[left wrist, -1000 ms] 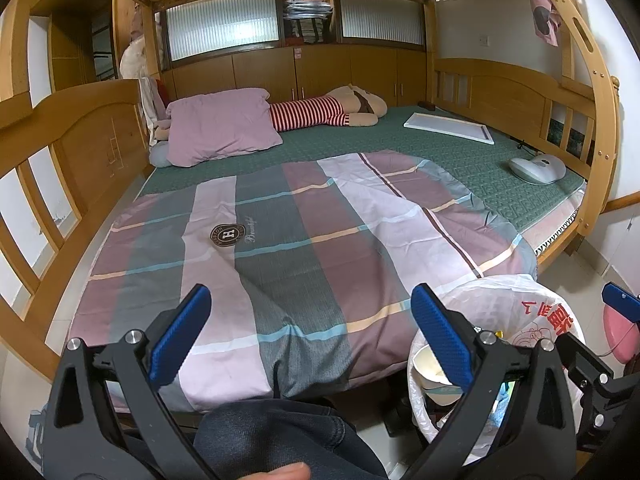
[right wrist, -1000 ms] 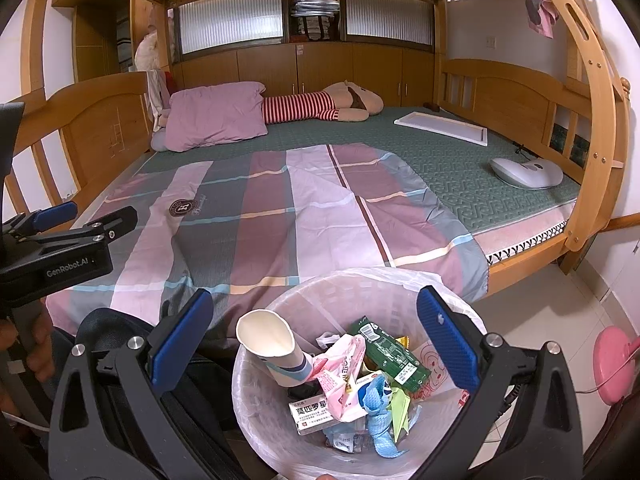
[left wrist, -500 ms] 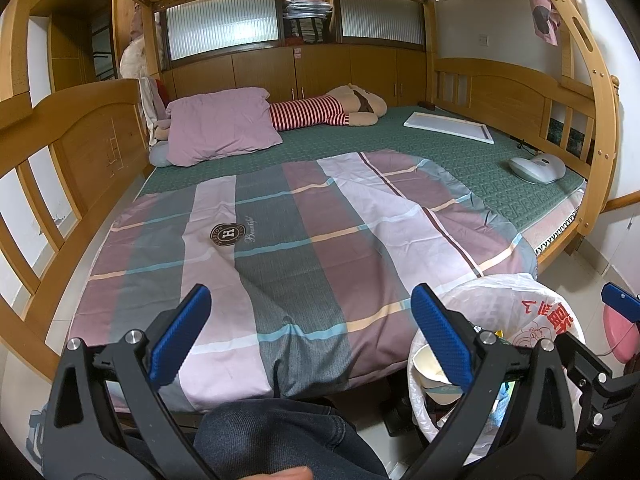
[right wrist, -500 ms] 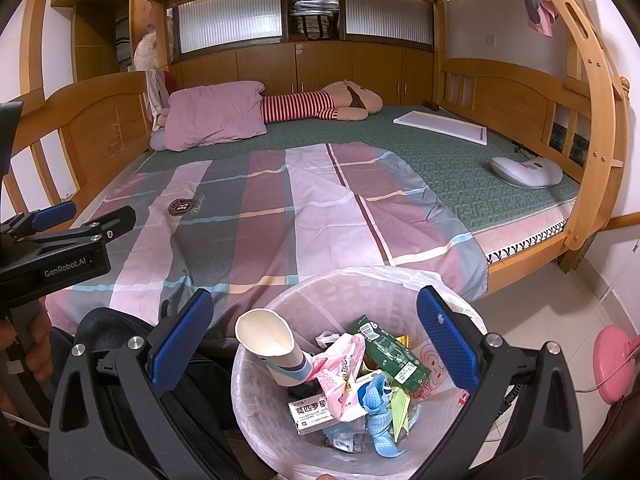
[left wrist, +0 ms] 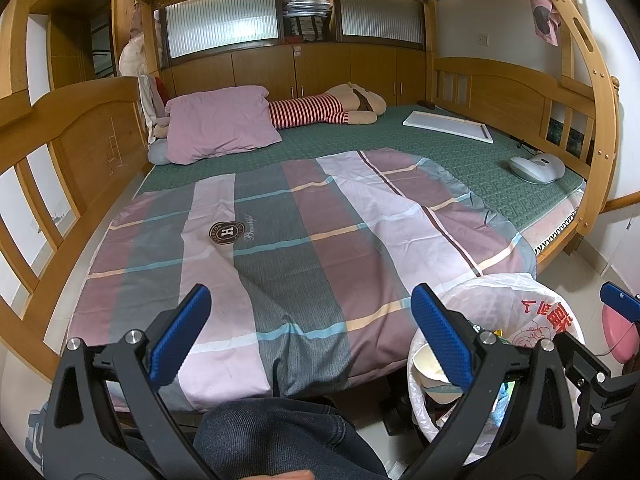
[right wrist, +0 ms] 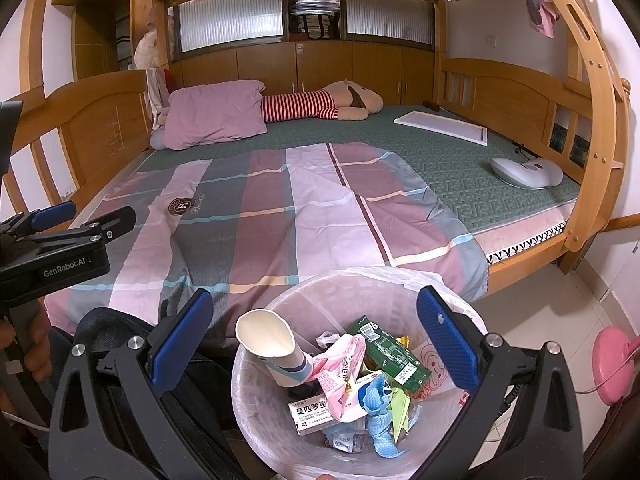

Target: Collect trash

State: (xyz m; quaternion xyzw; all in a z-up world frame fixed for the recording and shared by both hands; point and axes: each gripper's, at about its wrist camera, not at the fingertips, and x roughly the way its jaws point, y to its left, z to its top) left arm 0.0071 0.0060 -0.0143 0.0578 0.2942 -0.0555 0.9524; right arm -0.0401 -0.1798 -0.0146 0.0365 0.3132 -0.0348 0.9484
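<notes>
White-lined bin (right wrist: 360, 364) sits right under my right tongs (right wrist: 312, 344), spread and empty, while my left tongs (left wrist: 312, 336), also spread, hang beside it over the bed (left wrist: 304, 216).

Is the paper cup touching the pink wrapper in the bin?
Touching. In the right wrist view the paper cup leans in the bin, its striped bottom end pressed against the pink wrapper with no gap between them.

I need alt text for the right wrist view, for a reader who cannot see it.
The open, empty right gripper hovers over a bag-lined trash bin holding a paper cup, wrappers and a small box. Behind it lies a wooden bunk bed with a striped quilt.
</notes>
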